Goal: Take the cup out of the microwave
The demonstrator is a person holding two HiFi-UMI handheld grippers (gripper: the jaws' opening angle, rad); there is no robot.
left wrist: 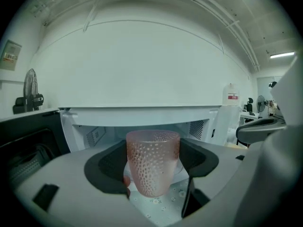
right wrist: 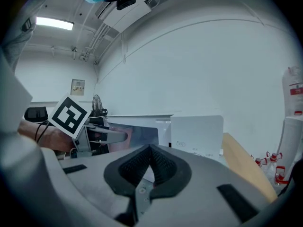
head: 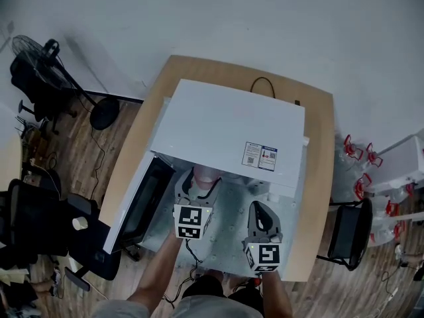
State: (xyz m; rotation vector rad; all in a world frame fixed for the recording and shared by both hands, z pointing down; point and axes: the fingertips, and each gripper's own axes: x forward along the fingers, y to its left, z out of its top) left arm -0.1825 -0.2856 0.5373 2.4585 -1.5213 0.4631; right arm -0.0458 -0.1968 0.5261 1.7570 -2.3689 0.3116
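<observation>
Left tool (left wrist: 154, 182) w/ jaws closed on pink dimpled translucent plastic cup (left wrist: 152, 160), upright, just in front of open white microwave (left wrist: 142, 113). Dark microwave door (left wrist: 28, 148) swung out at left. Flower-print cloth (left wrist: 161, 208) below cup.

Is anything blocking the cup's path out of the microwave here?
Nothing visible does. The left tool grips the cup at the open front of the microwave, the door is swung wide to the left, and the right tool sits shut off to the right.

Microwave (head: 232, 124) on table (head: 319, 177), cup (left wrist: 152, 162) at its mouth — within left tool (head: 197, 192) (right tool (head: 263, 222) beside)
</observation>
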